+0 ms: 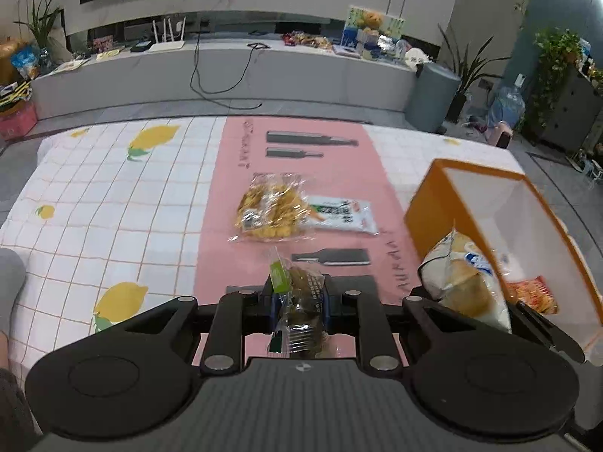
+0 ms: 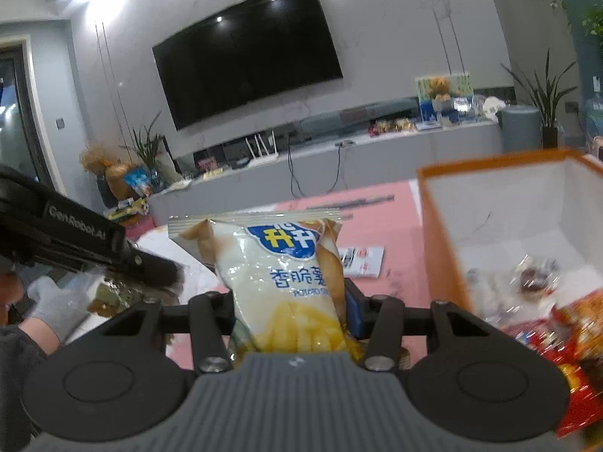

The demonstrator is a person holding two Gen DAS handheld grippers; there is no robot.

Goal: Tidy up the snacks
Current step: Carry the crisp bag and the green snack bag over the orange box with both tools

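Left gripper [image 1: 299,301] is clamped on a small clear-wrapped snack packet [image 1: 301,293], held above the near part of the pink mat [image 1: 301,173]. Right gripper [image 2: 290,301] is clenched on a pale potato-stick bag [image 2: 286,271], held upright just left of the orange box [image 2: 437,248].

Step in hand is judged as carrying both packs to the box. The bag should be lifted clear of the box's near-left wall before being released, so the rim is not snagged. One pack at a time is best dropped, since the grippers are close together. A yellow snack bag [image 1: 269,213] and a white packet [image 1: 345,214] are left on the mat, mid-table. Red wrappers [image 2: 565,339] are already seen inside the box.
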